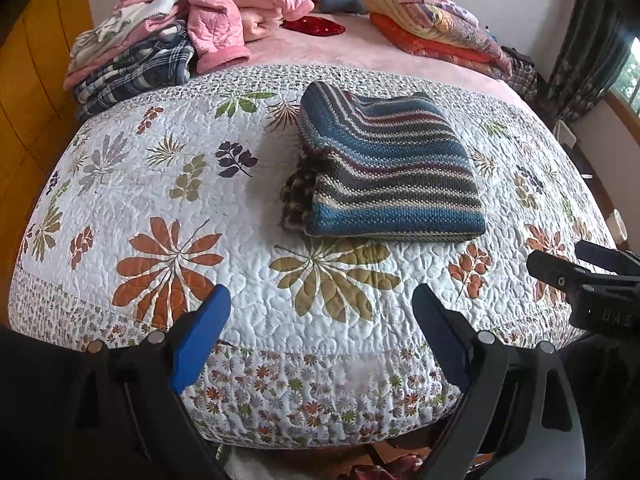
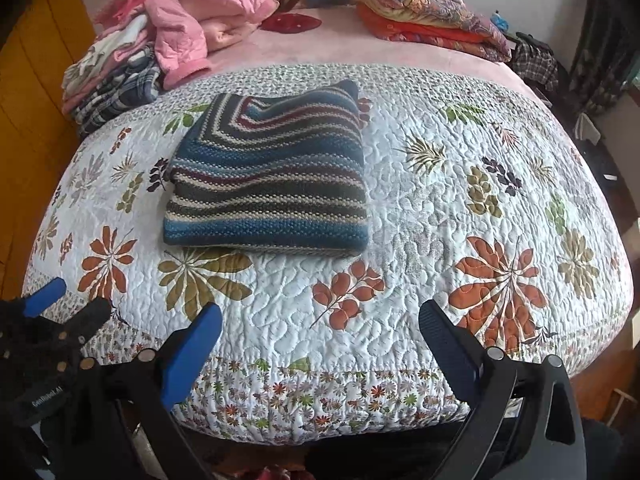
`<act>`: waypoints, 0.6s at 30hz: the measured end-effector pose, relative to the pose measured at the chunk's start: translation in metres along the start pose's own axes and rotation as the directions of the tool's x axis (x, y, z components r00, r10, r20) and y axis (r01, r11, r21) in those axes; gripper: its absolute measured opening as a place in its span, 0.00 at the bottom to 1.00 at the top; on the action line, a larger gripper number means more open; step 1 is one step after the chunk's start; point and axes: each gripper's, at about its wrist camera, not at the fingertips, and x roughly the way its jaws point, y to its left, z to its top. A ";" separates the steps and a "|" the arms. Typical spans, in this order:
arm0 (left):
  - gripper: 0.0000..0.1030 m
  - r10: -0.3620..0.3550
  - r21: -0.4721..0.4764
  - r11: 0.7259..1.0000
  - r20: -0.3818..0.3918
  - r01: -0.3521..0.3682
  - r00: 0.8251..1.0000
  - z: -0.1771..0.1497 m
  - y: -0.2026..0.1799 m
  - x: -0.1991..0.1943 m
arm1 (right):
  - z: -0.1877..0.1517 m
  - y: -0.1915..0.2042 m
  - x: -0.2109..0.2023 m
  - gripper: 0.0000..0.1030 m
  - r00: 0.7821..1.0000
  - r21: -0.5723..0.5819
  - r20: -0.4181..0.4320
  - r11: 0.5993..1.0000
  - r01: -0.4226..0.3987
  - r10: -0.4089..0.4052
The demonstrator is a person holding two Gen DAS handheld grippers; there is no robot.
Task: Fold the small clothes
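Both grippers hover level over the bed's near edge, jaws spread wide and empty: the left gripper (image 1: 322, 332) and the right gripper (image 2: 320, 344) side by side. Ahead of the jaws, well apart, a folded striped sweater (image 2: 268, 176) lies flat on the quilt (image 2: 400, 240).

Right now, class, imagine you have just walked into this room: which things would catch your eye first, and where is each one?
A folded blue, grey and cream striped knitted sweater lies alone in the middle of the white quilted bedspread with leaf and flower prints. Behind it to the left, a heap of pink padded clothes on checked fabric rests at the bed's far corner. Both hand-held grippers, left and right, hover open at the near edge, holding nothing.
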 end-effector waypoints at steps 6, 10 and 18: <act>0.89 -0.011 -0.007 1.000 -0.009 0.011 1.000 0.005 -0.002 0.005 | 0.002 0.002 0.002 0.96 1.000 -0.007 -0.005 1.000 0.008 -0.008; 0.89 -0.016 0.004 1.000 -0.016 0.016 1.000 0.005 -0.006 0.007 | 0.002 0.001 0.002 0.96 1.000 -0.004 0.000 1.000 0.020 -0.020; 0.89 -0.021 0.003 1.000 -0.015 0.021 1.000 0.006 -0.007 0.009 | 0.003 -0.001 0.004 0.96 1.000 0.003 -0.005 1.000 0.026 -0.025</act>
